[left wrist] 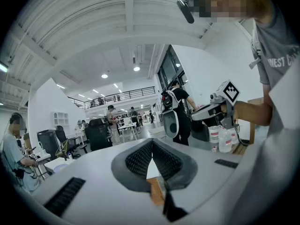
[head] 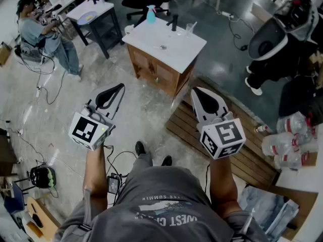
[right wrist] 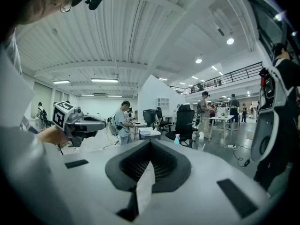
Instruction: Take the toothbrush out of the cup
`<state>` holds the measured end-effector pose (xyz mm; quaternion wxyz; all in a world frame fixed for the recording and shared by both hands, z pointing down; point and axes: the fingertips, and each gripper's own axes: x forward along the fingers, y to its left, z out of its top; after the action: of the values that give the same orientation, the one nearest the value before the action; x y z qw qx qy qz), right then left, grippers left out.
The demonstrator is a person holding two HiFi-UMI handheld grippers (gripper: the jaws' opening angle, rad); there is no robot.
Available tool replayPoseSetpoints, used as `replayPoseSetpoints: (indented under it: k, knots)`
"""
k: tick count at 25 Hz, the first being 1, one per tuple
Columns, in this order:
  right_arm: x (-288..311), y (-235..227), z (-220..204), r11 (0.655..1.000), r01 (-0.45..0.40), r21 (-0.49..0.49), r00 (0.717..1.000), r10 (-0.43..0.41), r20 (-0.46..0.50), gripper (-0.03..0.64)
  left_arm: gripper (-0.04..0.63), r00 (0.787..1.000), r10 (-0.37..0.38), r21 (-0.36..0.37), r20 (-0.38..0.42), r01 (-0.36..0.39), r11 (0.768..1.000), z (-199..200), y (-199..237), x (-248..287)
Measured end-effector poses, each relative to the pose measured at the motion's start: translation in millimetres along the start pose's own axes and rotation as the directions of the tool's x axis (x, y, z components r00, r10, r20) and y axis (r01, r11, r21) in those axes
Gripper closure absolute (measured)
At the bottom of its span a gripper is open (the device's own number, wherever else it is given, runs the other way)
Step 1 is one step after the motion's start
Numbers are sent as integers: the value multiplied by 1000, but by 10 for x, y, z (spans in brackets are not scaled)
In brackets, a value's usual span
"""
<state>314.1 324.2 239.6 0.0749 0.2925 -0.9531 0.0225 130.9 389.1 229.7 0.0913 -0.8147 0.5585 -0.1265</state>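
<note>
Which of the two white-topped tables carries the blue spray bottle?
The one with the wooden cabinet beneath; the blue spray bottle stands near its far edge. The black-legged table to its left has none.

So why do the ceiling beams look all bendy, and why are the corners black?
Left gripper view: the wide lens bows the ceiling beams and blacks out the corners. Right gripper view: same bowing, and the ceiling lamp glares. Head view: straighter lines, even light, the white countertop bright but not washed out.
</note>
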Motion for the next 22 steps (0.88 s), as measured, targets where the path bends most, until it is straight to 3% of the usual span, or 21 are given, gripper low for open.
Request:
replayPoseSetpoints:
  k: [11, 22]
  knots:
    - [330, 8, -1, 1000, 22, 5, 1000, -22, -17, 607, 595, 1000, -15, -26, 0, 15, 1000, -129, 318, 66]
    - [1097, 159, 98, 994, 77, 81, 997, -77, 2, 606, 595, 999, -44, -44, 1, 44, 998, -392, 1172, 101]
